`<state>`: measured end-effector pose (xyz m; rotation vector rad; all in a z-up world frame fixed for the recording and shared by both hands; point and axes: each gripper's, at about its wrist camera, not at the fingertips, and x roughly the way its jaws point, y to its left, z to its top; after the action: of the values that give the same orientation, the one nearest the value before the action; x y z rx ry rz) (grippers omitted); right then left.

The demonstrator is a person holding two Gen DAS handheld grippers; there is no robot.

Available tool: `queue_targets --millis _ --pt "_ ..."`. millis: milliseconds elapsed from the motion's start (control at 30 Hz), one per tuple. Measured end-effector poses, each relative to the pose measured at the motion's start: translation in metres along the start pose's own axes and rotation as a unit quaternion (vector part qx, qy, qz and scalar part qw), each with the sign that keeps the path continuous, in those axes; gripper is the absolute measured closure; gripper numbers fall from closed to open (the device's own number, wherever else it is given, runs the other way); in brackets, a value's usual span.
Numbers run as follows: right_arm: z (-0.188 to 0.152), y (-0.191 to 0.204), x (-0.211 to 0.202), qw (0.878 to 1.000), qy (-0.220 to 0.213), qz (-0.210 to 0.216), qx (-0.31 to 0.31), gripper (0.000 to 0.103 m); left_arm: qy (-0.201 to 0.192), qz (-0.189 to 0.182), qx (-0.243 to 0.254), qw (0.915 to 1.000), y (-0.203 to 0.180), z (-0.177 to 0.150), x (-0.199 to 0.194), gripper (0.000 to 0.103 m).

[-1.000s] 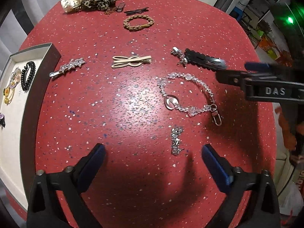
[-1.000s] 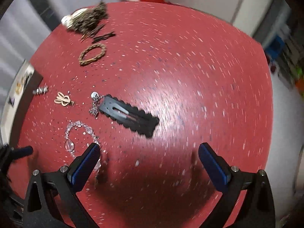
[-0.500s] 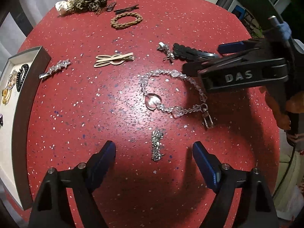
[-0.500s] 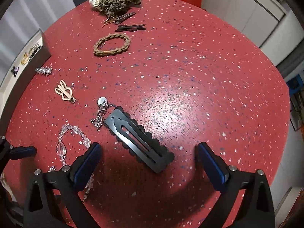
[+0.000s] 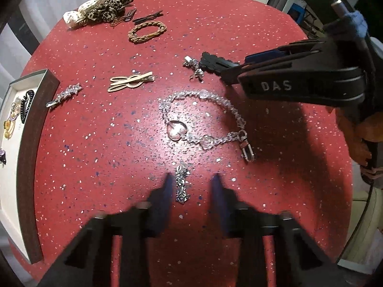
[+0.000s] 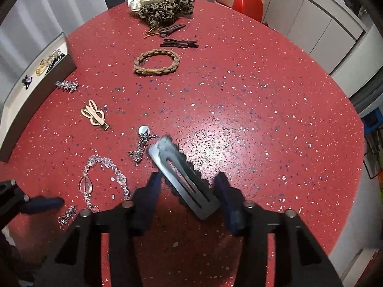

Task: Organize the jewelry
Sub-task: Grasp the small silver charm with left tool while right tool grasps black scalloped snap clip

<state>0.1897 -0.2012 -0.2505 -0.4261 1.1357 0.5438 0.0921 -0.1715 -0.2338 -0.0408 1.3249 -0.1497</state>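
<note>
While my left gripper [image 5: 191, 179] has just been closing, its fingers flank the rhinestone clip [image 5: 182, 183] without touching. My right gripper [image 6: 189, 184], likewise closing, straddles the black hair clip [image 6: 184, 177], contact unclear.

Round red speckled table [image 6: 239, 95]. Lying on it: tray [image 5: 33, 143] at left edge, scrunchies [image 6: 162, 7], braided band [image 6: 156, 62], bunny clip [image 5: 130, 82], crystal bracelet [image 5: 203, 119], black scalloped clip [image 6: 184, 177], small silver pieces.
</note>
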Motion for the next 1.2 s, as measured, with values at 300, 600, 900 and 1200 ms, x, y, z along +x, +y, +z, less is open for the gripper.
queue_targets --millis 300,600,900,1200 --pt "-0.016 -0.023 -0.019 0.995 -0.007 0.03 0.09 0.103 -0.004 -0.058 -0.014 0.9982 0.004 0.001 -0.008 0.091" --pt "-0.033 -0.048 -0.025 0.98 0.0 0.081 0.181 0.101 -0.003 -0.066 -0.027 0.9975 0.018 0.007 -0.01 0.091" --pt "-0.01 -0.011 -0.022 0.999 -0.015 0.02 0.047 0.043 -0.003 -0.067 -0.036 0.9971 0.027 -0.004 -0.013 0.091" --pt "0.005 0.024 -0.008 0.993 -0.016 -0.026 -0.111 0.043 -0.005 -0.065 -0.046 0.9968 0.054 -0.015 -0.025 0.091"
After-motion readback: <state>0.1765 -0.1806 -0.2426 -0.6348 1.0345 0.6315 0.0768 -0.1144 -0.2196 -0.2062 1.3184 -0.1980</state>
